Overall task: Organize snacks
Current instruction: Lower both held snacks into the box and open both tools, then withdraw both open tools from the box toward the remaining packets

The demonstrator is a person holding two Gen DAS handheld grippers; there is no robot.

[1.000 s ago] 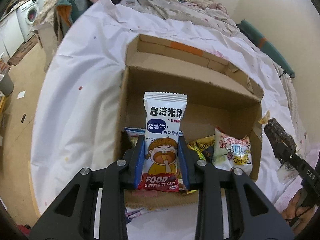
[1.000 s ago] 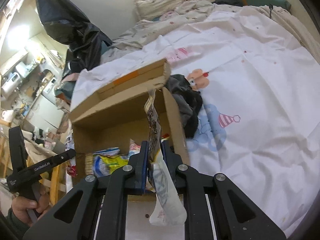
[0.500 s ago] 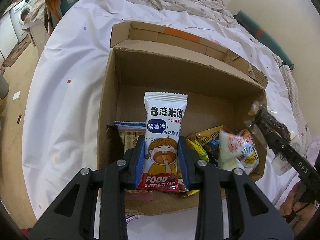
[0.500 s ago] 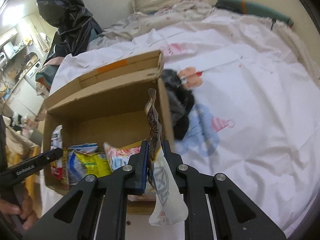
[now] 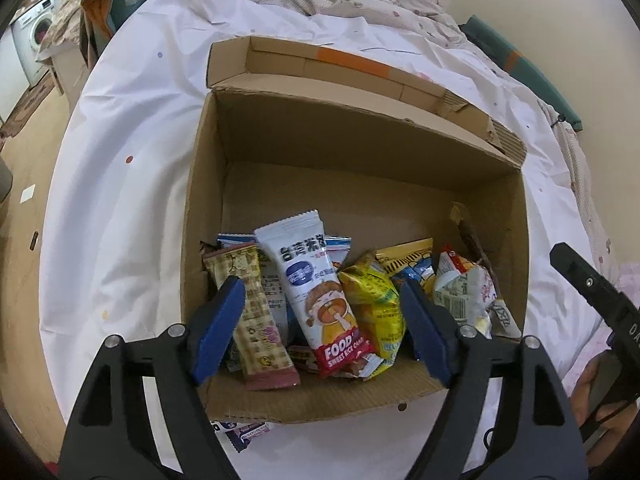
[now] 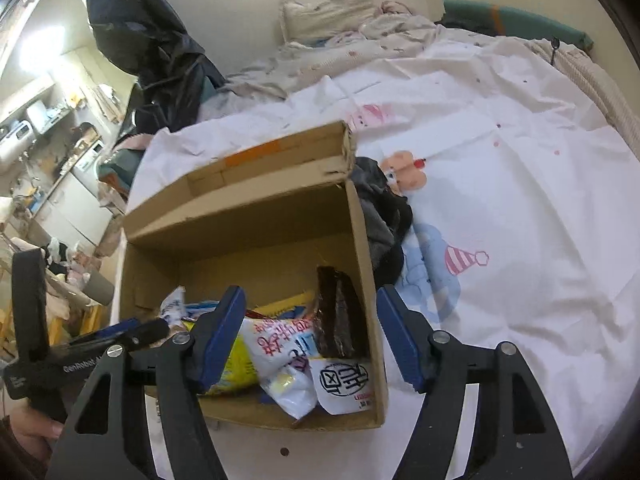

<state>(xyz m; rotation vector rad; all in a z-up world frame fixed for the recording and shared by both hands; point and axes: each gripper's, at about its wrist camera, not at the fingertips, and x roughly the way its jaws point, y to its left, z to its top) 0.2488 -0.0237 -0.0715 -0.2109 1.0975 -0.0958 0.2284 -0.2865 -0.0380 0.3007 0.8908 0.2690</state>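
An open cardboard box stands on the white bedsheet with several snack packets inside. The white and red rice cake packet lies loose on the pile, between the blue pads of my left gripper, whose jaws are opening and do not touch it. In the right wrist view, a clear packet with a dark brown snack leans against the right wall of the box. My right gripper hangs over that corner, its jaws opening with nothing gripped.
A black garment lies against the box's right side. One small packet sticks out on the sheet under the box's near edge. Crumpled bedding and a pillow sit at the far end. The floor drops off left of the bed.
Both grippers let go: the rice cake packet dropped from the left pads onto the pile, and the brown snack packet fell from the right pads into the box's right corner.
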